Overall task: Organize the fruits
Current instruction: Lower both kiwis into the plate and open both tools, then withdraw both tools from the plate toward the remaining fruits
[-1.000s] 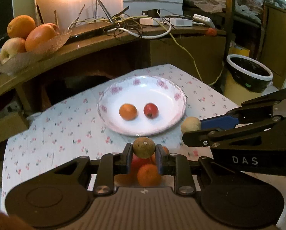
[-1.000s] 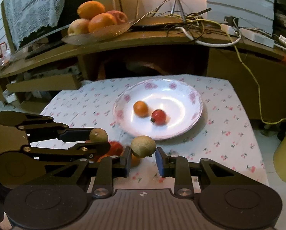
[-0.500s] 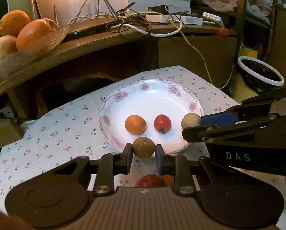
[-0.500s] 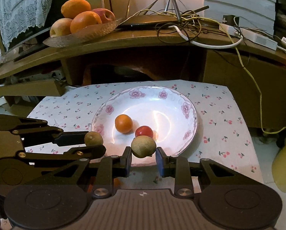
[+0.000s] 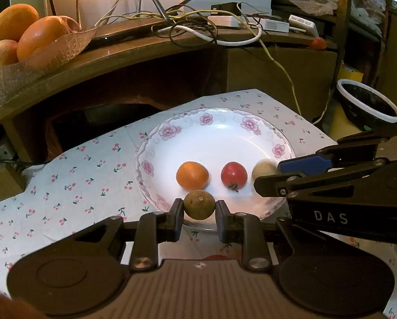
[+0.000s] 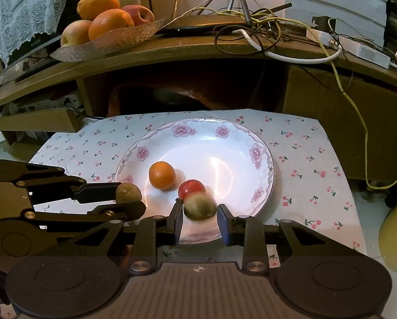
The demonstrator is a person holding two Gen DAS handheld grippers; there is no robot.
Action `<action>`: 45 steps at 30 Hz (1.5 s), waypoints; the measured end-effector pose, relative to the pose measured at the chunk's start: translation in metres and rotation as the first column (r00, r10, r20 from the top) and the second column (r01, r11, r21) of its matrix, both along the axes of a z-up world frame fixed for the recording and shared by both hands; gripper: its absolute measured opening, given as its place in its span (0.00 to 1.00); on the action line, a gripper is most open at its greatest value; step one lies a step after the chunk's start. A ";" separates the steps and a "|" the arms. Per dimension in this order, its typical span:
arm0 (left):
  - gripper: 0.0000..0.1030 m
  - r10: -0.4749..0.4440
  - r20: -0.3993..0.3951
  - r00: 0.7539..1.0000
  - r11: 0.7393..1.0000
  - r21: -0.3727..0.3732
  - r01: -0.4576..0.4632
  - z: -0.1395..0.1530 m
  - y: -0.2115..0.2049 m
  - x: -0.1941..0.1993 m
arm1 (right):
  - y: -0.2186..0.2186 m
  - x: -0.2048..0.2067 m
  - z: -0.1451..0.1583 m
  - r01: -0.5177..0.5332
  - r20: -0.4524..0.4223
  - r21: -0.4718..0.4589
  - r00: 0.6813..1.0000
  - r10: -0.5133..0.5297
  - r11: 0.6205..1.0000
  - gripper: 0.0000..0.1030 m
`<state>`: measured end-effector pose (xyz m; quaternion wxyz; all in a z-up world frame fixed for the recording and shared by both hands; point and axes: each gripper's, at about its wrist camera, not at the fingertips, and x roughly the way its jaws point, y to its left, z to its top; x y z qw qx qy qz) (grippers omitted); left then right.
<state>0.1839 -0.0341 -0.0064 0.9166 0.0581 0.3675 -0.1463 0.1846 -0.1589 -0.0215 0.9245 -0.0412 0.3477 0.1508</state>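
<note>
My left gripper (image 5: 199, 208) clamps a brown fruit (image 5: 199, 204) over the plate (image 5: 219, 135) rim. My right gripper (image 6: 199, 214) is parted, its blurred fruit (image 6: 200, 206) touching only the left finger. Orange (image 6: 162, 175) and tomato (image 6: 191, 187) sit just ahead, blocking.

left claw (image 5: 199, 208) closed on a small fruit, right claw (image 6: 199, 211) parted wide, side by side

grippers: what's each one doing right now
left gripper: shut on a brown fruit.
right gripper: open, blurred brown fruit loose between its fingers.
</note>
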 end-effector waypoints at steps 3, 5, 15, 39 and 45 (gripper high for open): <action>0.30 0.002 0.002 1.000 1.000 0.001 -0.002 0.001 0.000 0.000 | 0.000 -0.001 0.001 -0.002 0.005 0.001 1.000 0.002 1.000 0.31; 0.30 0.003 0.006 1.000 1.000 0.000 -0.003 0.002 0.000 -0.001 | -0.001 -0.001 0.002 0.001 0.009 0.002 1.000 -0.001 1.000 0.31; 0.32 0.016 0.033 0.999 1.000 -0.008 -0.015 0.013 0.003 -0.003 | -0.006 -0.006 0.009 0.021 0.028 0.017 0.999 -0.021 1.000 0.31; 0.33 0.033 0.037 0.999 0.999 0.002 -0.033 0.026 0.009 -0.047 | -0.009 -0.037 0.013 -0.005 0.015 0.035 1.000 0.004 0.999 0.33; 0.34 0.037 0.025 0.999 0.999 0.008 -0.037 0.026 0.014 -0.056 | -0.008 -0.044 0.010 -0.021 -0.002 0.032 1.000 0.021 0.999 0.33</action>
